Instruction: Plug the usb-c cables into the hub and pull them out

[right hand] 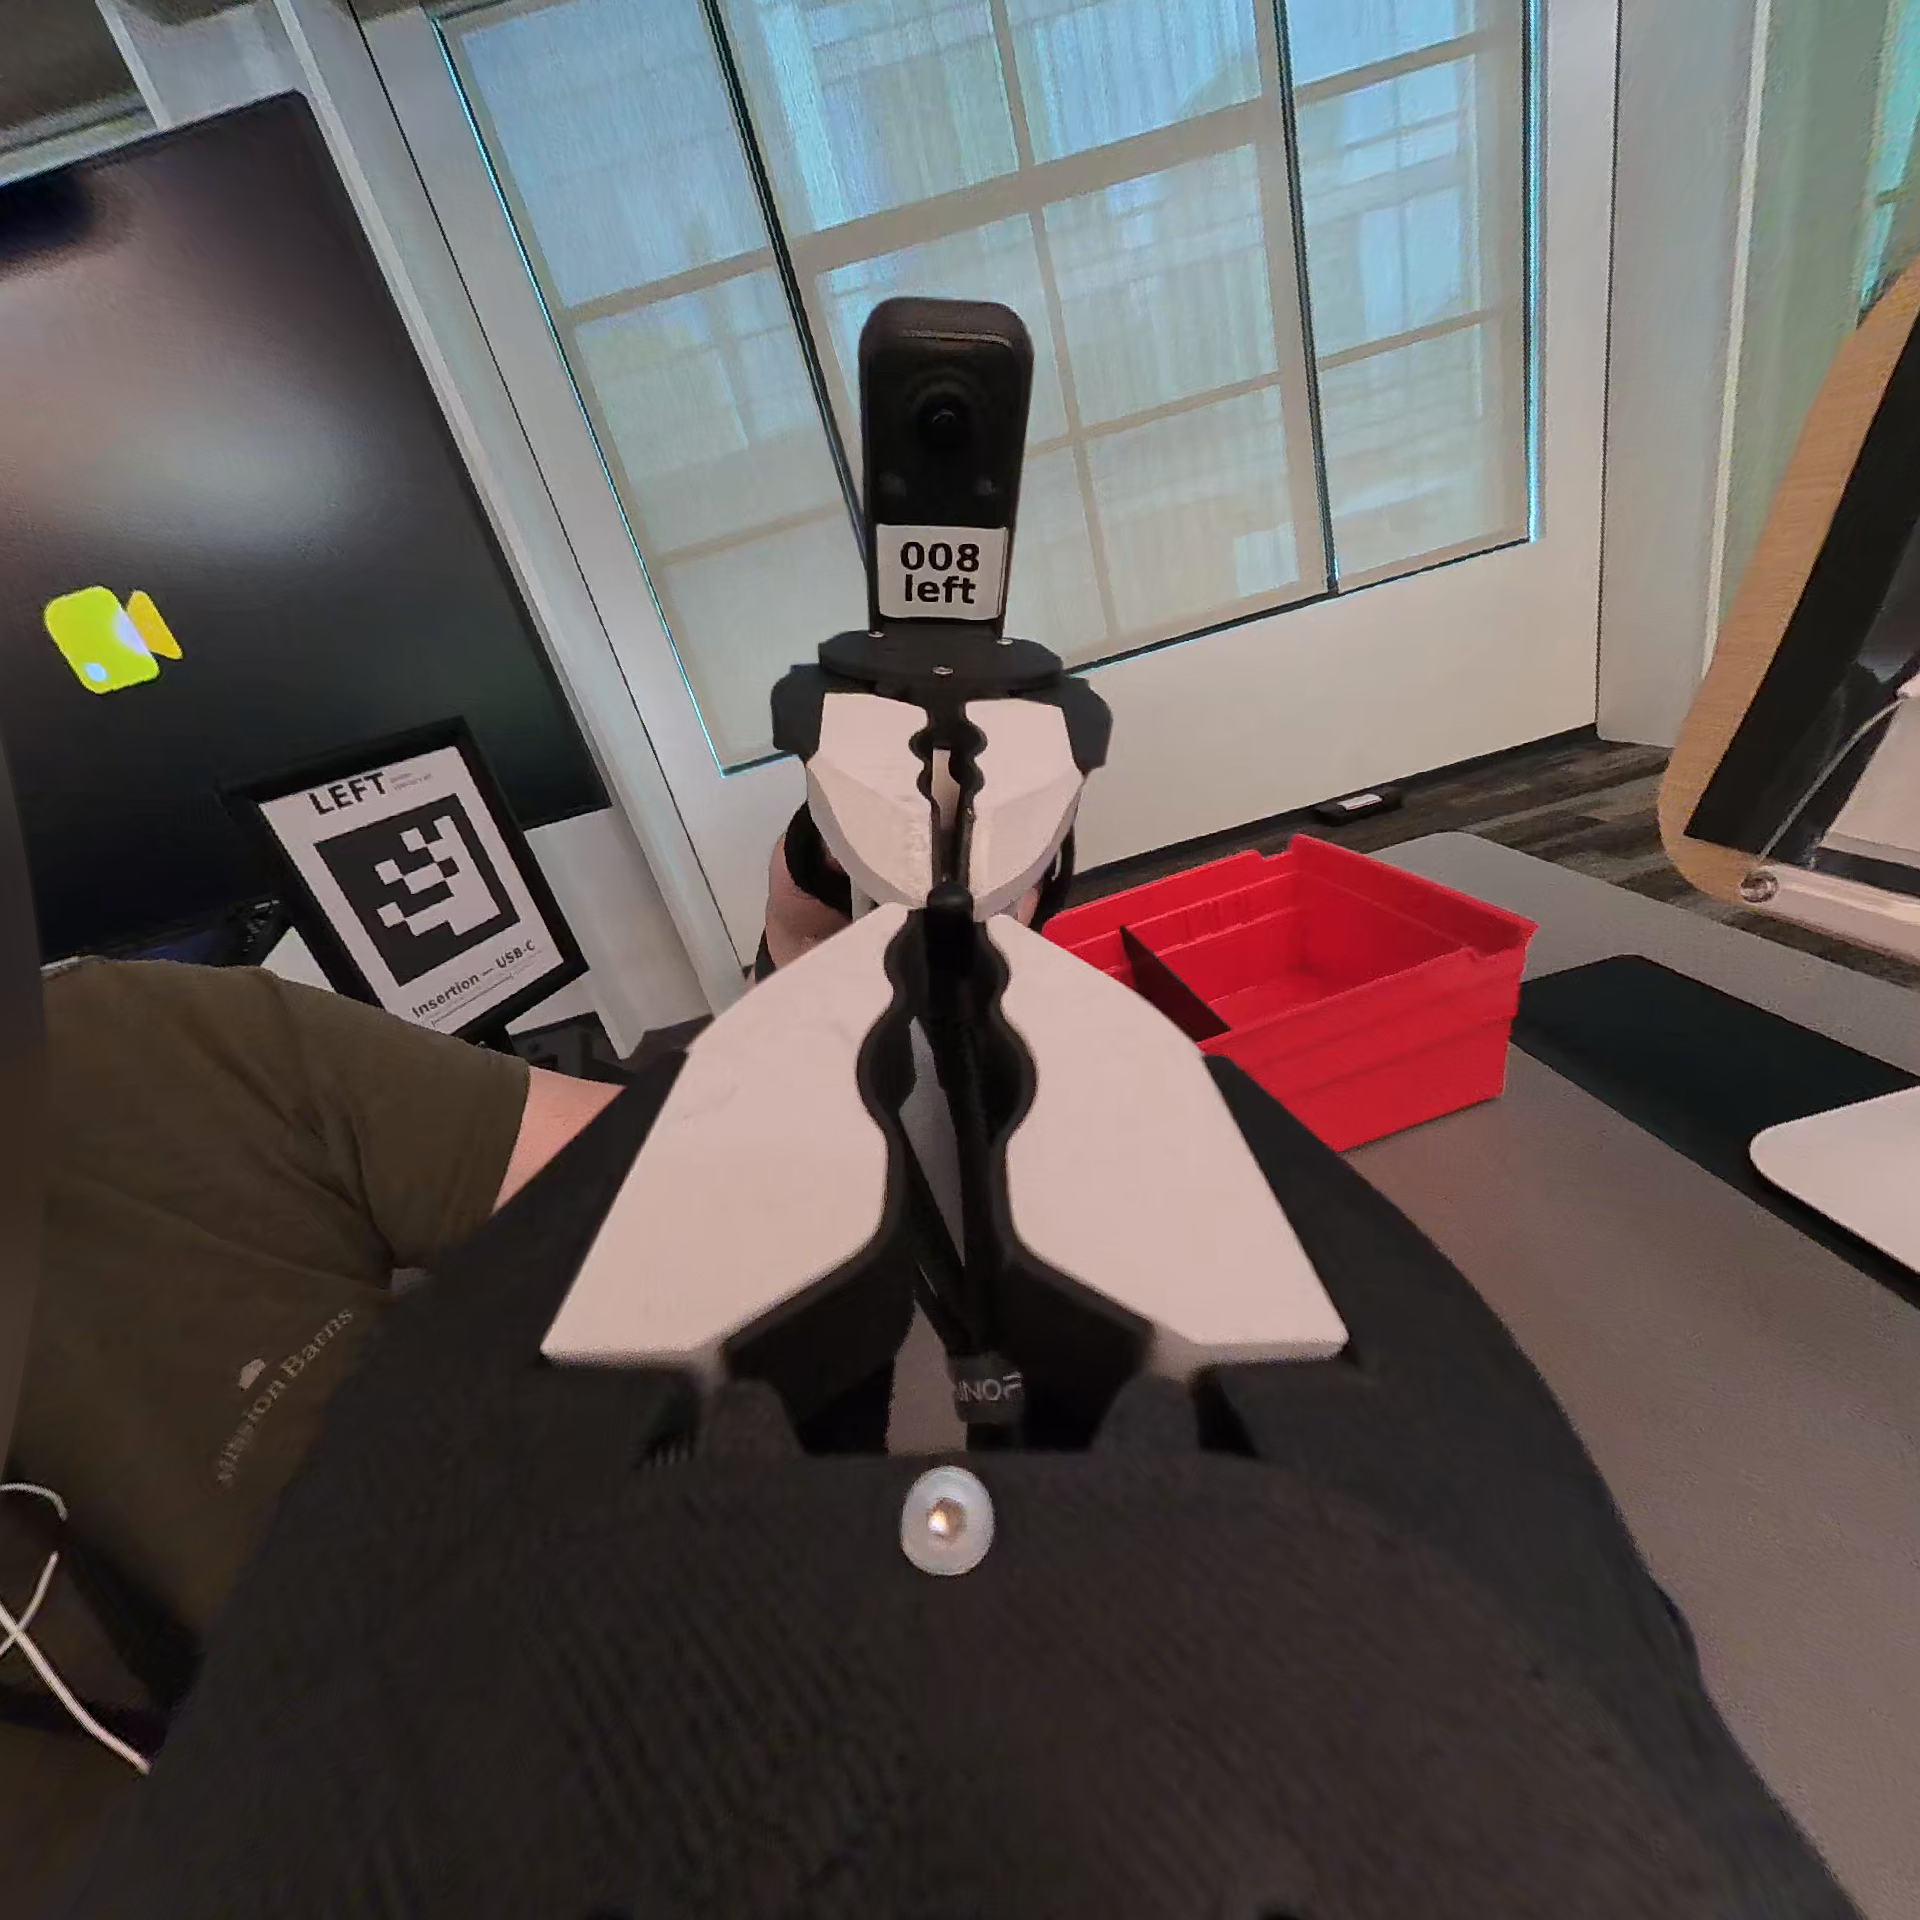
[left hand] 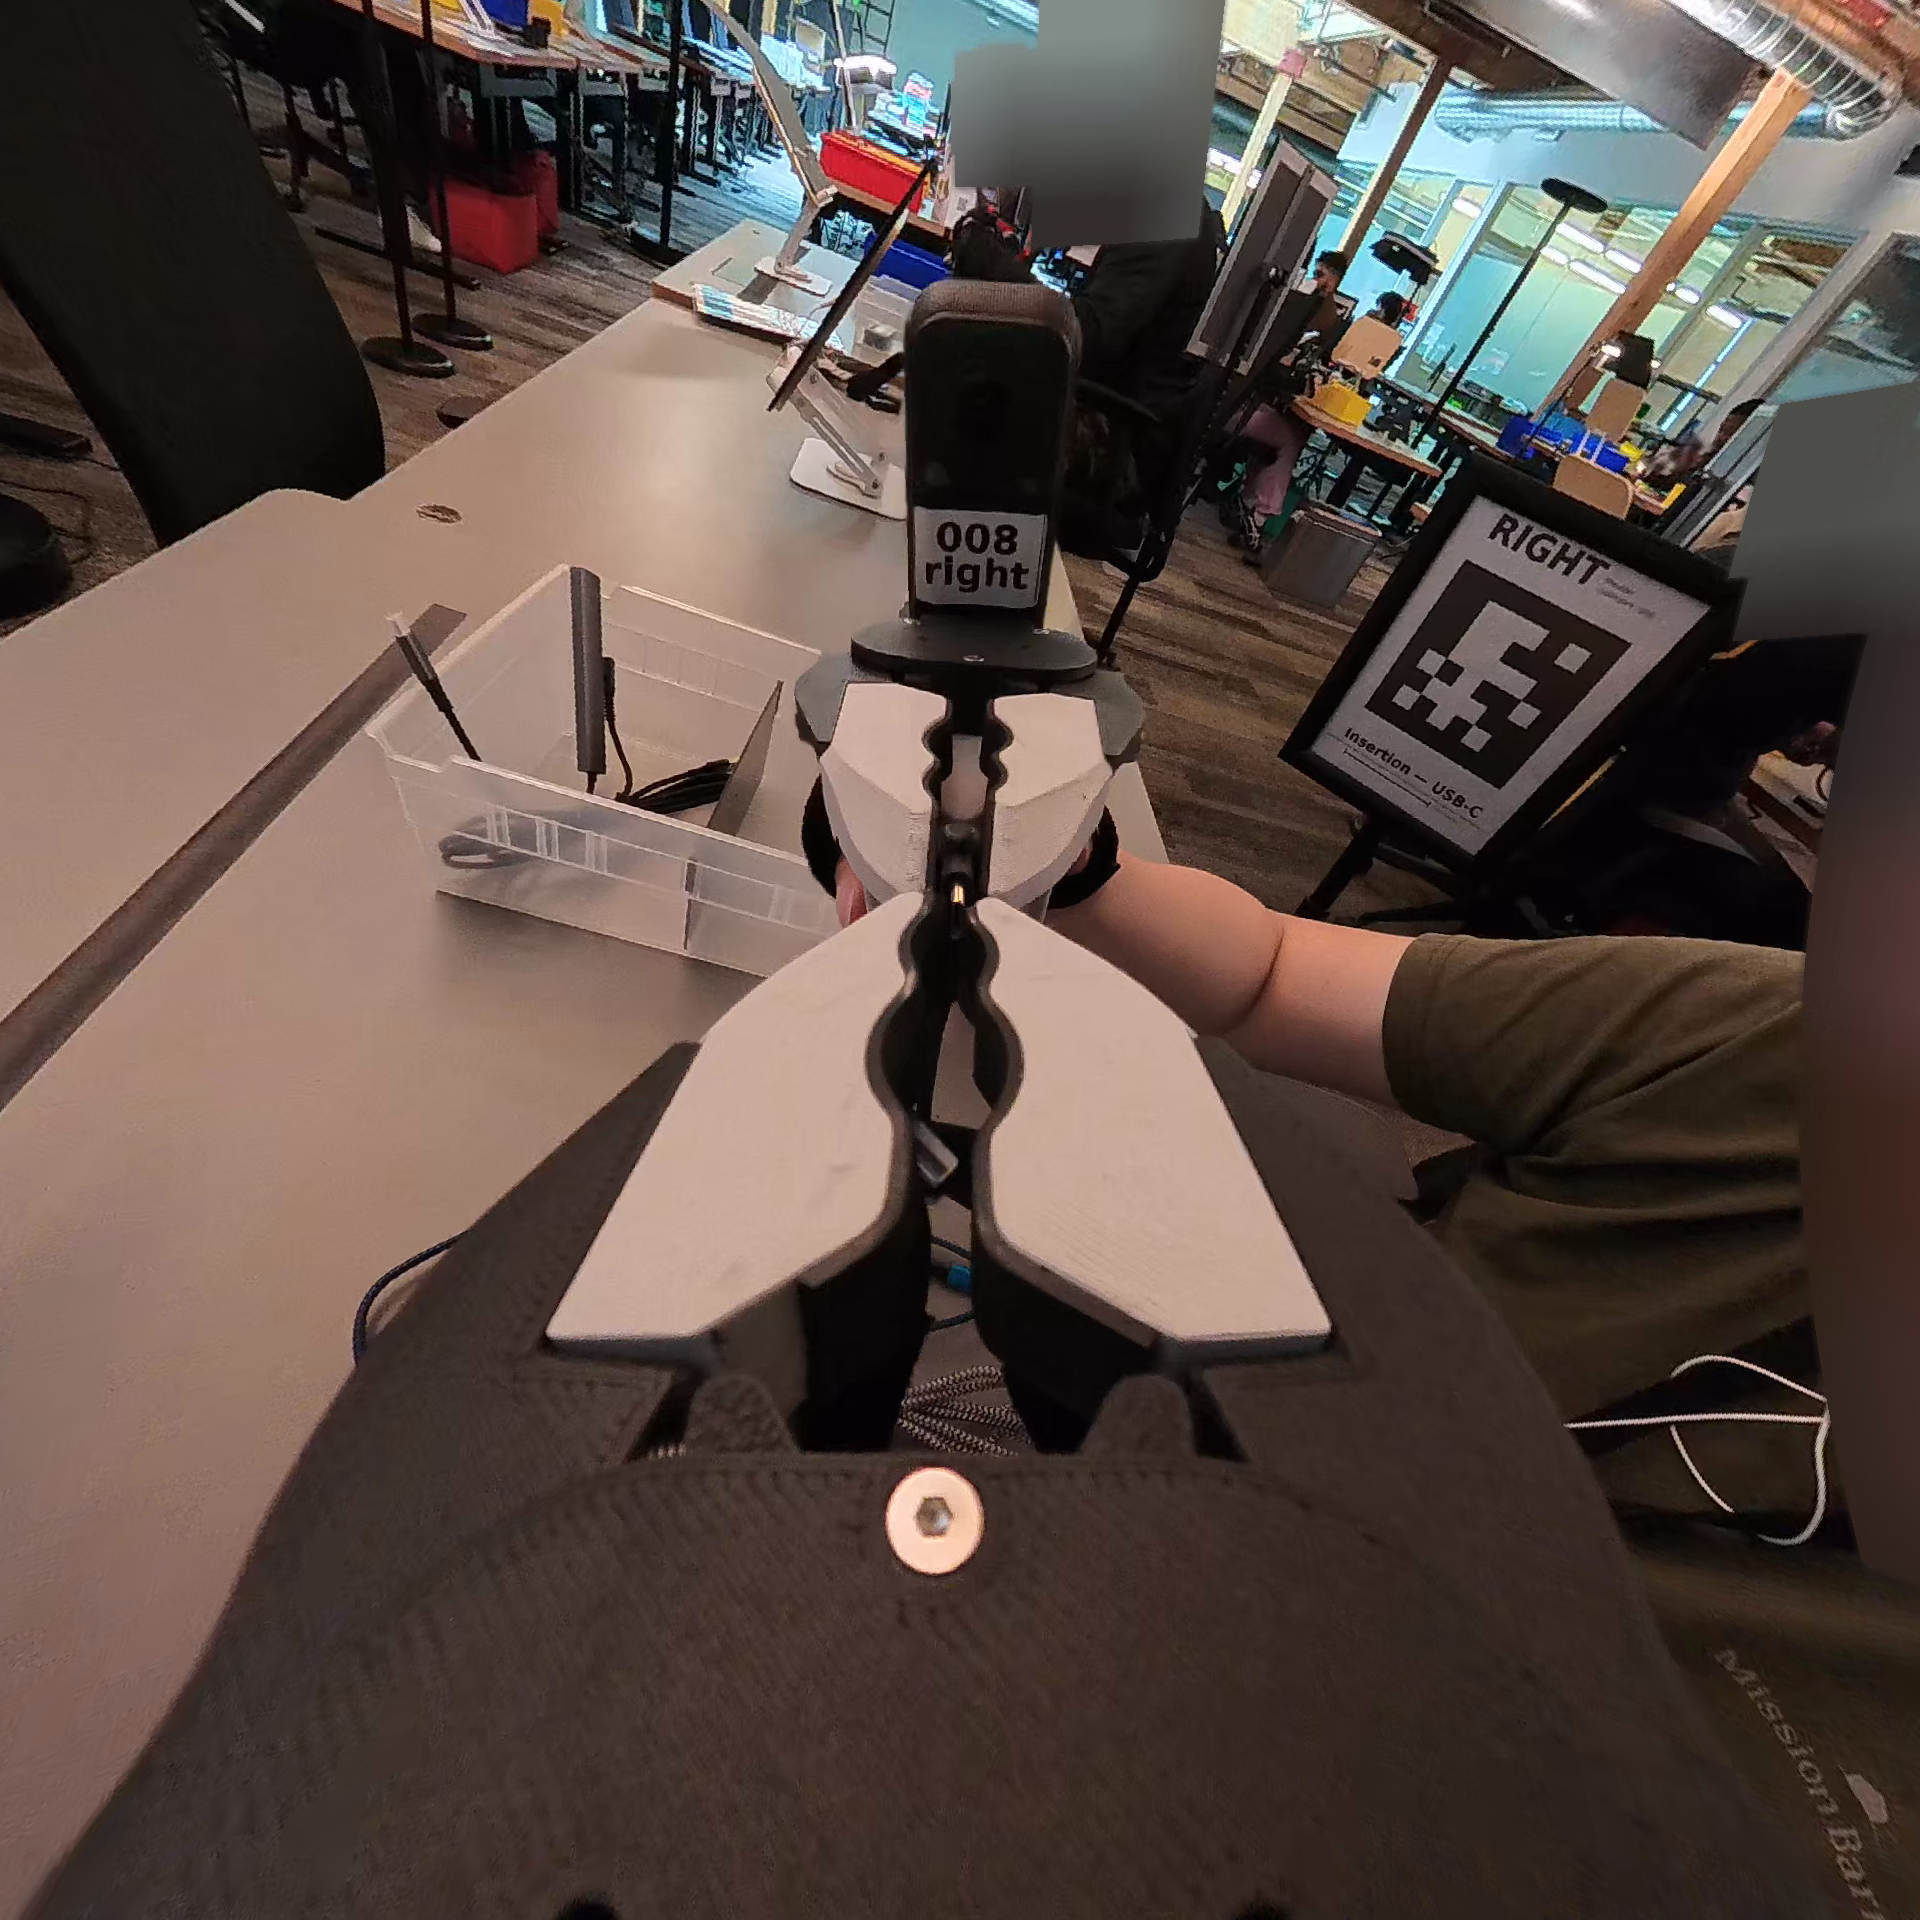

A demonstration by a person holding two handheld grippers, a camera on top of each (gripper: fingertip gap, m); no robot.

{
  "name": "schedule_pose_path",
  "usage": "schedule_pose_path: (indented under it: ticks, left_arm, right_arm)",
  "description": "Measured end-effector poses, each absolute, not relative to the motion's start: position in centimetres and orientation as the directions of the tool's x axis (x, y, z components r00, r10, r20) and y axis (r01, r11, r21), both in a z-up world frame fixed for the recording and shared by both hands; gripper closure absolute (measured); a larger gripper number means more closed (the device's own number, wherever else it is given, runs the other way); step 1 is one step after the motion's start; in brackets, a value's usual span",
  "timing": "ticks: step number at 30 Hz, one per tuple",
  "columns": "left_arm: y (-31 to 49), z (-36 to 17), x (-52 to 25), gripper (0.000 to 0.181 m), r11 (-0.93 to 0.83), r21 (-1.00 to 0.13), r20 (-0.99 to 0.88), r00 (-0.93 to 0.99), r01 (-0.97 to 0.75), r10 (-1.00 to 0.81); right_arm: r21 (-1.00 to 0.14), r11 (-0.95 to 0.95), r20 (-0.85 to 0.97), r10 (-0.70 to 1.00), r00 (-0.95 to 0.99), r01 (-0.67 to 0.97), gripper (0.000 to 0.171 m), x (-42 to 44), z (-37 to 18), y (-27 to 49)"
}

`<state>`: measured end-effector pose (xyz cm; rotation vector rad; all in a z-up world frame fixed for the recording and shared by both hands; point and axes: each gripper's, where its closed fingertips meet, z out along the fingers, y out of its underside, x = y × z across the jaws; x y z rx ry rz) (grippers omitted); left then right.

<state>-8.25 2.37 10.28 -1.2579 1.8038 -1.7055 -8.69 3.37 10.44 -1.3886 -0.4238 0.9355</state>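
Facing tip to tip above the counter (left hand: 312, 1039), left tongs (left hand: 948, 920) clench a dark grey hub (left hand: 932, 1155) edge-on. Right tongs (right hand: 948, 914) clench the black braided cable (right hand: 961, 1143), which runs lengthwise between their fingers, plug toward the hub. White printed labels mark both cameras.

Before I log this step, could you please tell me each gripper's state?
Left gripper: closed, contents unclear.
Right gripper: closed on black USB-C cable.
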Motion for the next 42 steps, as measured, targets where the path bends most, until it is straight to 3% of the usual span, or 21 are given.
schedule_pose_path:
  ticks: [3, 5, 8, 13, 16, 20, 27, 32, 42]
  left_arm:
    - [2.3, 10.4, -8.5, 0.178, -0.134, -0.921, 0.33, -0.553, -0.365, -0.765]
    - [2.7, 11.3, -8.8, 0.163, -0.177, -0.924, 0.349, -0.558, -0.338, -0.753]
    - [4.1, 12.9, -9.2, 0.155, -0.242, -0.933, 0.352, -0.531, -0.268, -0.771]
    - [9.2, 11.8, -8.9, 0.141, -0.271, -0.926, 0.338, -0.258, -0.264, -0.905]
    - [11.8, 7.0, -9.0, 0.14, -0.309, -0.831, 0.35, -0.001, -0.463, -0.937]
    - [10.8, 0.2, -8.8, 0.144, -0.206, -0.622, 0.278, 0.033, -0.755, -0.96]
    - [7.0, -3.7, -7.1, 0.135, -0.073, -0.514, 0.267, -0.078, -0.855, -0.961]
    - [9.2, -6.7, -5.2, 0.134, -0.092, -0.494, 0.206, -0.014, -0.865, -0.978]
    - [10.1, -8.4, -5.2, 0.129, -0.166, -0.21, 0.451, 0.055, -0.963, -0.891]
  right_arm:
    - [-0.955, -0.082, -0.245, 0.762, 0.6, -0.286, 0.165, -8.9, 10.4, 3.2]
    - [-0.956, -0.077, -0.24, 0.765, 0.597, -0.284, 0.165, -8.8, 10.6, 3.1]
    - [-0.958, -0.078, -0.236, 0.757, 0.61, -0.274, 0.165, -8.4, 10.5, 3.2]
    - [-0.987, -0.042, -0.139, 0.7, 0.701, -0.153, 0.165, -6.6, 10.7, 2.9]
    - [-0.997, 0.011, -0.048, 0.655, 0.754, -0.072, 0.165, -5.2, 12.1, 1.7]
    - [-0.997, 0.066, 0.014, 0.625, 0.781, -0.035, 0.164, -3.8, 13.9, -0.1]
    - [-0.992, 0.122, 0.051, 0.611, 0.79, -0.031, 0.164, -2.7, 16.0, -2.2]
    - [-0.993, 0.118, 0.074, 0.607, 0.791, 0.002, 0.164, -2.7, 16.2, -2.4]
    - [-0.99, 0.126, 0.122, 0.602, 0.789, 0.057, 0.164, -2.1, 16.9, -3.1]
